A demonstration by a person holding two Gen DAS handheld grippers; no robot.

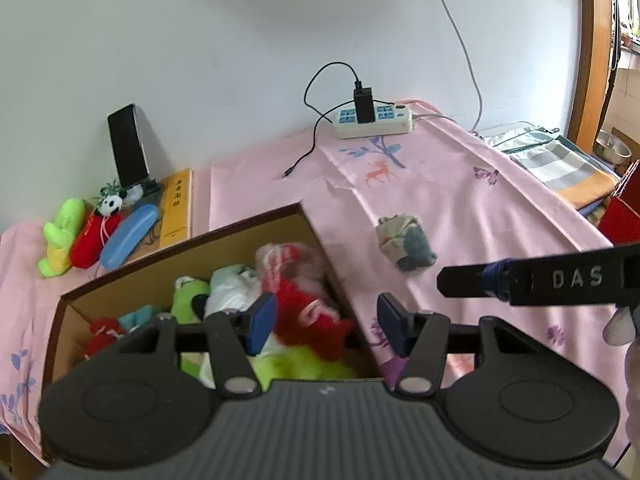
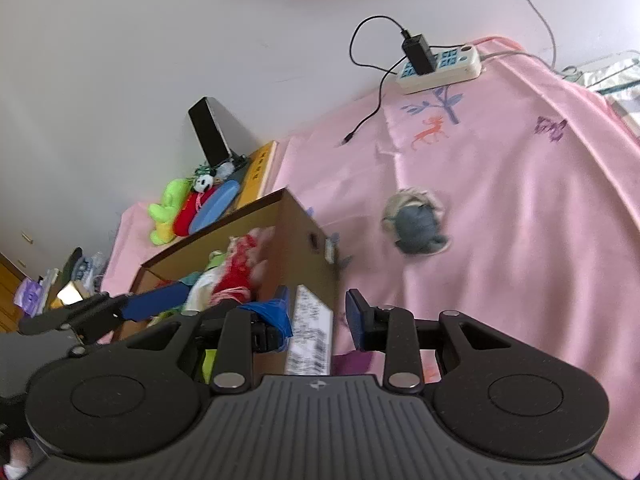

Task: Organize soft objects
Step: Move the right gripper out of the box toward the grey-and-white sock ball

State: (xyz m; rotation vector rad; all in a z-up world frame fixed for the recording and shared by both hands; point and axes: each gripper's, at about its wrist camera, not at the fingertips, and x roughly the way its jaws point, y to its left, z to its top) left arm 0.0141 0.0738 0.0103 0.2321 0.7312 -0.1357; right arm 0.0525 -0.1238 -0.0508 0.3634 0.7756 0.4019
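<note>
Both jaws stand apart, empty, by the toy-filled cardboard box (image 1: 312,236).

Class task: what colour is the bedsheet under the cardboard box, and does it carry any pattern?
The bedsheet is pink, printed with purple plants and an orange deer; the right wrist view shows it best.

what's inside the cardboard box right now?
The cardboard box holds a heap of soft toys: a red plush, a green plush, white cloth and a pink blurred piece. Whatever lies under the heap, and the box floor, is covered.
</note>
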